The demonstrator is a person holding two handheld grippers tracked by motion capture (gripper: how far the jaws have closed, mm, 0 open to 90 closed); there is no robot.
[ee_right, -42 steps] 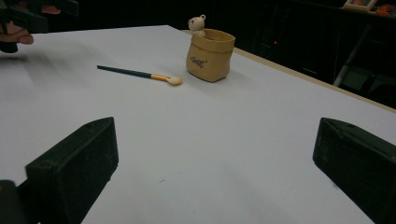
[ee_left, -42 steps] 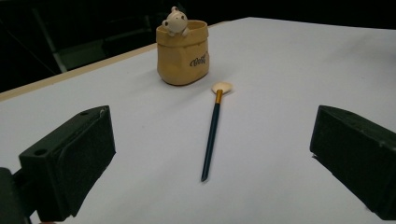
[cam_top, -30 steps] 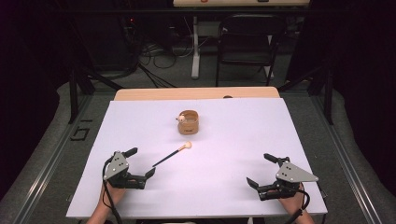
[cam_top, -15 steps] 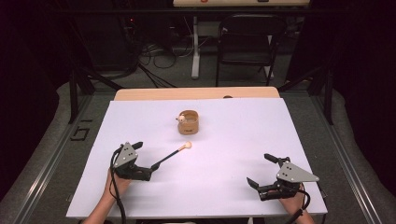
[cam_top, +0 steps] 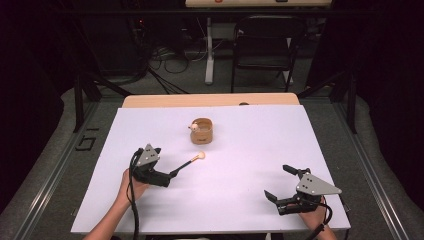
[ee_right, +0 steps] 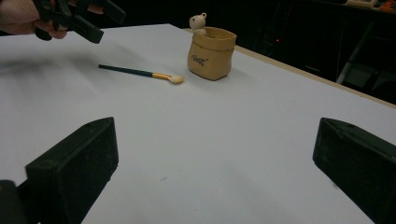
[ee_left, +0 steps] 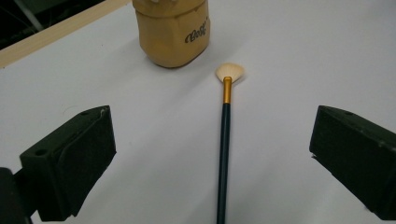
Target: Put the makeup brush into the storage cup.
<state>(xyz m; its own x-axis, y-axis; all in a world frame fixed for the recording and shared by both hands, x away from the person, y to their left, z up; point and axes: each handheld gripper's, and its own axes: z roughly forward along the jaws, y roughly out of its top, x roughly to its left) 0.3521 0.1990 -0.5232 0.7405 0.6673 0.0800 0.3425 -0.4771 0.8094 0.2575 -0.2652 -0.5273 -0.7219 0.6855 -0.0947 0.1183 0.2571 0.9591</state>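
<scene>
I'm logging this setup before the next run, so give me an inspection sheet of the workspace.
Surface: white table, wooden strip at far edge.
Job's things: brush flat on the table, bristles toward the tan pot; apart from it. Pot upright, small bear figure at its rim.
Clutter: nothing seen.
Grippers: left gripper open, jaws either side of the brush handle, not closed on it. Right gripper open, near the table's front right, holding nothing.
Cables: one trails from each gripper; more on the floor behind.
Surroundings: dark room, chair beyond the table.
</scene>
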